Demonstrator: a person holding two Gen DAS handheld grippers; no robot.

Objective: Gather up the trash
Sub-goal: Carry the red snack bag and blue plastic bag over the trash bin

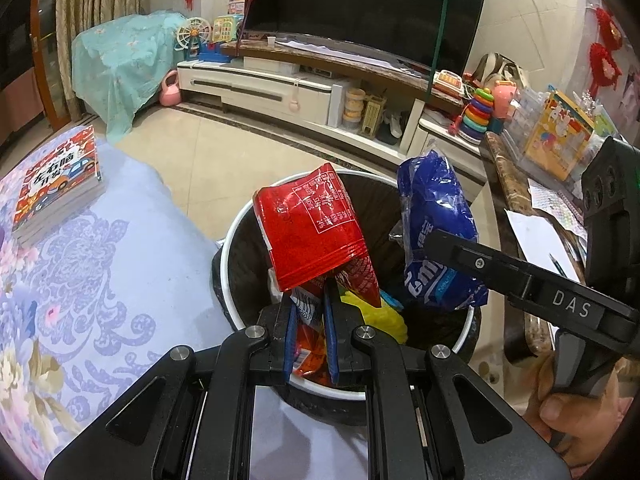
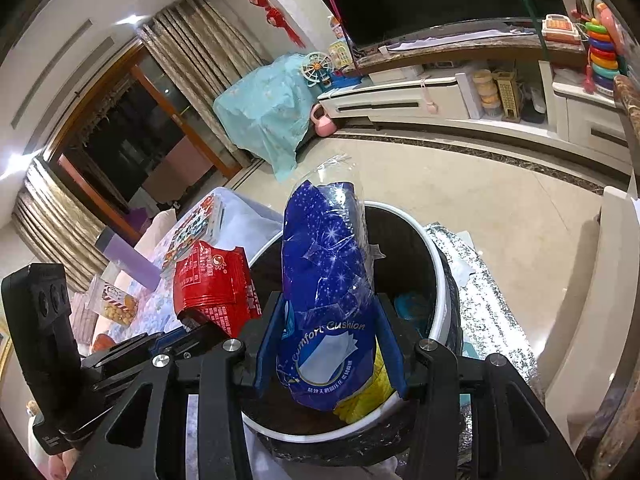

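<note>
A round trash bin (image 1: 234, 240) with a white rim and black liner stands on the floor below both grippers; it also shows in the right wrist view (image 2: 438, 280). My left gripper (image 1: 310, 308) is shut on a red snack wrapper (image 1: 312, 228) and holds it over the bin's mouth. My right gripper (image 2: 330, 344) is shut on a blue plastic package (image 2: 328, 272) printed "Comfort Cushion", also over the bin. The blue package (image 1: 436, 224) and the right gripper's finger (image 1: 520, 280) show at right in the left wrist view. Yellow and teal trash (image 1: 380, 312) lies inside the bin.
A floral cloth-covered surface (image 1: 100, 260) with a stack of books (image 1: 56, 184) lies left of the bin. A marble table (image 1: 516, 184) with papers and boxes is at right. A TV cabinet (image 1: 280, 88) with toys lines the far wall.
</note>
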